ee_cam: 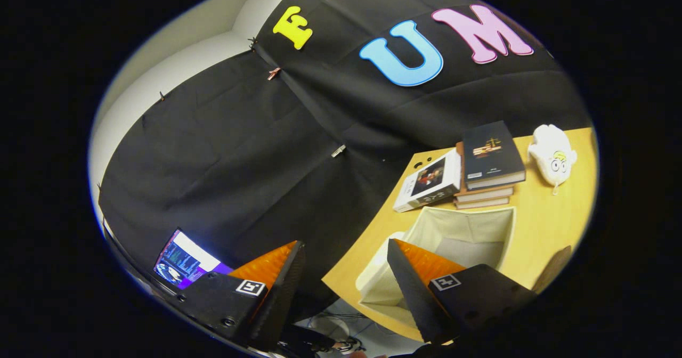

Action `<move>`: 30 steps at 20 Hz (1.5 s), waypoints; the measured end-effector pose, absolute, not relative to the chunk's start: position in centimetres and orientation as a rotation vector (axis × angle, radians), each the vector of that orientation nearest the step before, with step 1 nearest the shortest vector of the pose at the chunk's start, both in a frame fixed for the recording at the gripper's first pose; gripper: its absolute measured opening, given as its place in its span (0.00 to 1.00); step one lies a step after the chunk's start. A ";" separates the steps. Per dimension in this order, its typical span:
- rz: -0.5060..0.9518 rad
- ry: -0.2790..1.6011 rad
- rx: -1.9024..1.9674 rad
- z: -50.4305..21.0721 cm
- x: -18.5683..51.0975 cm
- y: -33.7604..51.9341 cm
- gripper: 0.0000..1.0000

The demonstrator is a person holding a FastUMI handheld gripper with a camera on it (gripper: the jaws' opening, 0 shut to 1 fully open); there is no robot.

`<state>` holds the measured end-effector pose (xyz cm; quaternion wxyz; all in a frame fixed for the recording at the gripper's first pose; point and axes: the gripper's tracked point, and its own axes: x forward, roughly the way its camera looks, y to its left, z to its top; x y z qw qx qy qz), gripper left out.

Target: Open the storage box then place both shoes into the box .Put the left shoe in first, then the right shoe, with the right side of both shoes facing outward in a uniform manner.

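The tongs (346, 273) hung with their fingers spread wide apart and nothing between them, tilted above the corner of a wooden table (538, 225). Just beyond the right finger, the storage box (458, 235), a pale fabric bin, stood on the table with its top open and its light lining visible; part of its near wall was hidden behind that finger. Behind the box sat a stack of books (487, 179) topped by a dark volume, with a white-covered book (429, 185) leaning against its side. A white plush toy (551, 158) lay near the stack on the bare tabletop. Beyond the left finger, a lit screen (186, 262) glowed low against the black cloth wall (240, 150).
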<state>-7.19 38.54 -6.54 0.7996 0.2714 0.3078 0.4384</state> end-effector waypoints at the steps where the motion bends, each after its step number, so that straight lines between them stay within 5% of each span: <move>1: 0.919 0.655 0.564 -7.0 -7.1 37.4 0.96; 11: 0.619 0.675 0.475 -13.0 -6.8 23.2 0.97; 23: 0.297 0.903 0.156 -29.4 -9.3 9.2 0.96; 30: 0.303 1.006 -0.066 -36.3 -9.0 7.3 0.73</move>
